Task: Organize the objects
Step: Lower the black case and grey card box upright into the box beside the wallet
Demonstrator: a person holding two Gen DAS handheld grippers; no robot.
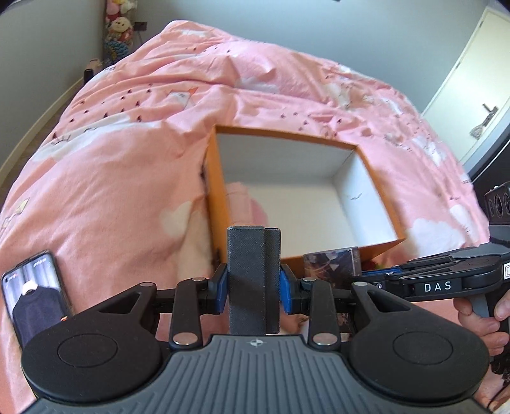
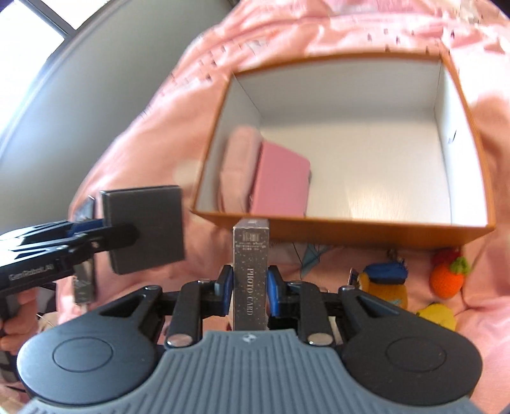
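Pink bedding (image 1: 127,153) with white cloud print and small dark bird marks, rumpled, under everything in both views.

Left wrist view, far left: lit phone (image 1: 35,296) flat on the bedding, dark garment on its screen. Upper left corner: soft toys (image 1: 119,28) stacked against the wall. Centre: left gripper (image 1: 254,283) clamped on a dark grey box (image 1: 251,280), blue pads pressed to its two sides, box standing on edge between them and held just short of the near-left corner of the orange box (image 1: 216,197). Orange box open-topped, white inside, resting on the bedding; pale pink item (image 1: 242,197) dimly seen against its left inner wall. Right of the grey box: right gripper (image 1: 363,280) reaching in from the edge, holding a dark patterned pack beside the orange box's near wall. Fingers of a hand (image 1: 487,321) on its handle. Far right: cream door (image 1: 471,73) with lever handle.

Right wrist view, left: left gripper (image 2: 134,237) seen side-on, grey box (image 2: 145,227) broad face to camera, near the orange box's left corner, apart from it. Centre: right gripper (image 2: 250,286) closed on a speckled grey "PHOTO CARD" pack (image 2: 250,274), upright, top end just before the near wall of the orange box (image 2: 366,227). Inside, at left: pink box (image 2: 280,178) leaning by the pale pink item (image 2: 239,156). Right, on the bedding below the box: blue-and-yellow knitted toy (image 2: 385,283), orange knitted fruit (image 2: 446,277), a yellow one (image 2: 438,315).
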